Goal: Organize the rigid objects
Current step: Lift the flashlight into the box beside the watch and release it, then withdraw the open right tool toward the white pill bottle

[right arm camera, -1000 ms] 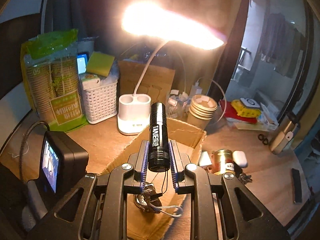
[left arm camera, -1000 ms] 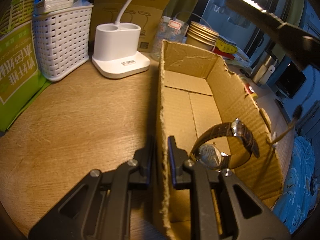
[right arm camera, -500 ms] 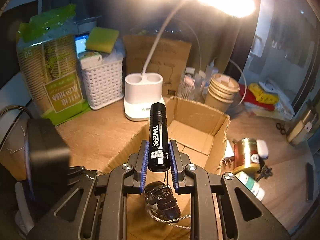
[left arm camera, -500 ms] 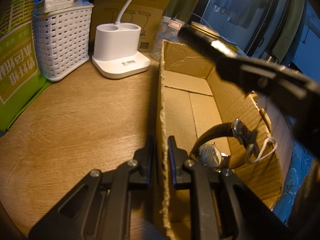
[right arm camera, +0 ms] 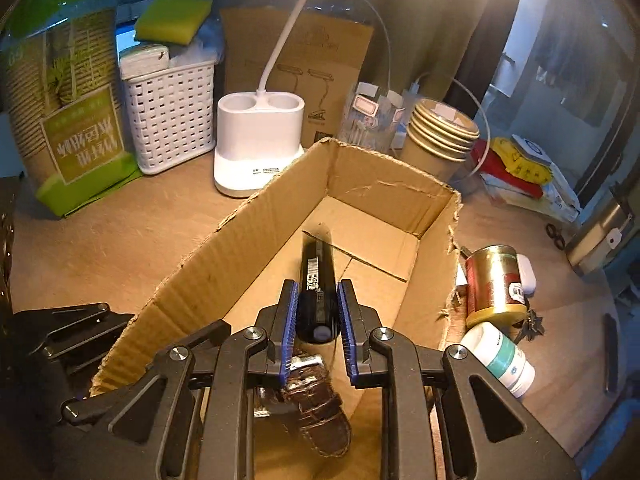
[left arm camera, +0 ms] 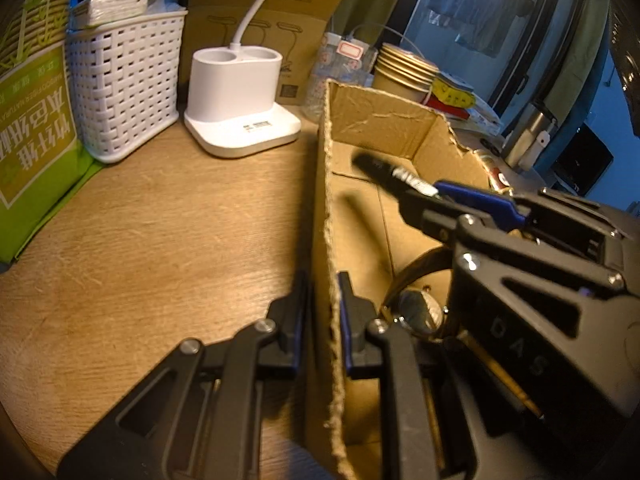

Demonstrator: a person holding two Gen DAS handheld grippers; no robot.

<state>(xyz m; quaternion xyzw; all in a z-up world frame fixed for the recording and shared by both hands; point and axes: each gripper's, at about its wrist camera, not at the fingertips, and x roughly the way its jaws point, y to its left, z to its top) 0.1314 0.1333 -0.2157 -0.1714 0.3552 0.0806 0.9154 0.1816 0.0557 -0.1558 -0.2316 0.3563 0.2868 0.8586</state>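
An open cardboard box (left arm camera: pixel 384 120) stands on the wooden desk. My left gripper (left arm camera: pixel 324 292) is shut on the box's near left wall, one finger inside and one outside. My right gripper (right arm camera: pixel 318 292) is shut on a black flashlight (right arm camera: pixel 316 276) and holds it low inside the box (right arm camera: pixel 360 168), nose toward the far wall. In the left wrist view the right gripper (left arm camera: pixel 460 200) reaches in from the right with the flashlight (left arm camera: pixel 384 170) sticking out ahead. A watch with a brown leather strap (right arm camera: pixel 320 404) lies in the box under the right gripper; its face (left arm camera: pixel 420 314) shows.
Behind the box stand a white lamp base (right arm camera: pixel 256 140), a white woven basket (right arm camera: pixel 168 116), a green pack of paper cups (right arm camera: pixel 68 120) and a stack of paper cups (right arm camera: pixel 440 136). A red-gold can (right arm camera: pixel 496 280) and a white bottle (right arm camera: pixel 500 360) lie right of the box.
My right gripper has come down with the flashlight from above the box to inside it, over the watch. The left gripper has stayed shut on the box wall.
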